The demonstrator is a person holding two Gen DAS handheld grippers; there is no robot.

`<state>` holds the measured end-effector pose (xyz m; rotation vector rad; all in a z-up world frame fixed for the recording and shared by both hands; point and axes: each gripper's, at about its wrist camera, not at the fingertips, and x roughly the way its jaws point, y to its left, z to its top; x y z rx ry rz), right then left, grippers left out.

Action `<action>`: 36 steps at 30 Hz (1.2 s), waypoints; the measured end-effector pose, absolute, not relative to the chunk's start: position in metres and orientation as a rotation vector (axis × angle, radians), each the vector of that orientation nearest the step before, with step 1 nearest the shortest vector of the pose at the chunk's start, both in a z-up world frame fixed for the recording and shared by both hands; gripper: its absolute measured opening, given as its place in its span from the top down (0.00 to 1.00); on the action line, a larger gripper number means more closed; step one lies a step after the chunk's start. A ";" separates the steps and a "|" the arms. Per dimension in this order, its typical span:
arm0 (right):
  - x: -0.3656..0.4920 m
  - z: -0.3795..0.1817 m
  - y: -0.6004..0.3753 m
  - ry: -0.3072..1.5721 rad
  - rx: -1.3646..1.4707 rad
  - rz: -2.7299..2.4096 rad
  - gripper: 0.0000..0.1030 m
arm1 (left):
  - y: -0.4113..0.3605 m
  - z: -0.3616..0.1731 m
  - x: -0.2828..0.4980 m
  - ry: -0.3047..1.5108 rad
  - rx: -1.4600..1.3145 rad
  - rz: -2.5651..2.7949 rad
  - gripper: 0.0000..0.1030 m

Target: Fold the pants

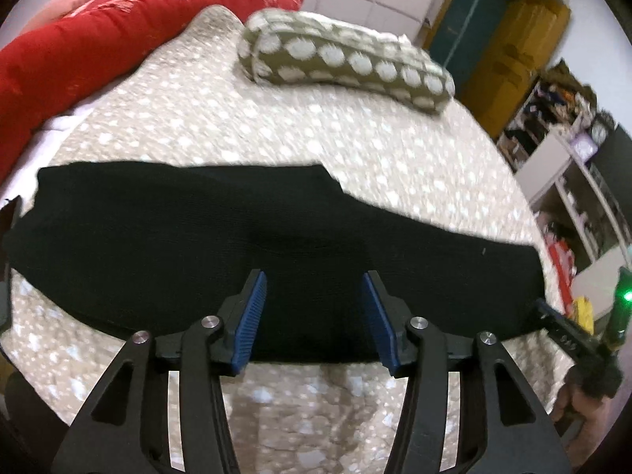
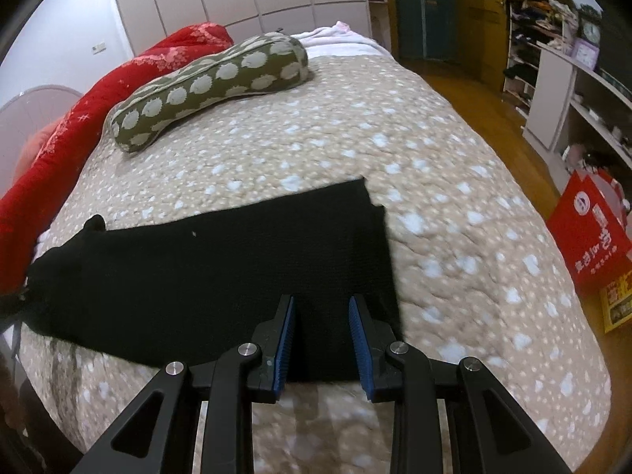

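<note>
Left wrist view: rides behind the left gripper (image 1: 314,276), tilted steeply down, near edge of the bed (image 1: 276,138) at 6 o'clock, close over the black pants (image 1: 197,229). Faces across the bed; spotted bolster (image 1: 347,63) at 12, red quilt (image 1: 118,19) at 10, shelves (image 1: 561,166) at 3. Right wrist view: same mounting behind the right gripper (image 2: 322,302), same downward tilt, close over the pants' (image 2: 217,268) right end. Bolster (image 2: 209,83) at 11, shelves (image 2: 572,79) at 2. Both views share pants, bed, bolster, quilt (image 2: 98,98), shelves.
</note>
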<state>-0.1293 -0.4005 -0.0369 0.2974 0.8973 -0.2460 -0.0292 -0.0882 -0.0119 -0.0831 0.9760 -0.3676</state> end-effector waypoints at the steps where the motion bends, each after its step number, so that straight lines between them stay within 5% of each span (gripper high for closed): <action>1: -0.132 -0.039 -0.403 0.894 0.305 -0.239 0.74 | -0.096 -0.020 -0.029 0.996 -0.062 -0.373 0.52; 6: -0.152 -0.028 -0.420 0.804 0.383 -0.248 0.73 | -0.119 -0.029 -0.032 1.002 0.023 -0.370 0.52; 11: -0.152 -0.030 -0.435 0.787 0.411 -0.270 0.60 | -0.140 -0.015 -0.033 0.962 0.032 -0.424 0.46; 28: -0.150 -0.053 -0.441 0.785 0.499 -0.161 0.59 | -0.277 -0.014 -0.013 1.056 0.094 -0.718 0.43; 30: -0.152 -0.055 -0.441 0.771 0.497 -0.150 0.58 | -0.293 -0.013 -0.011 1.067 0.105 -0.751 0.33; 36: -0.152 -0.059 -0.440 0.744 0.502 -0.131 0.56 | -0.343 -0.009 0.000 1.076 0.135 -0.850 0.31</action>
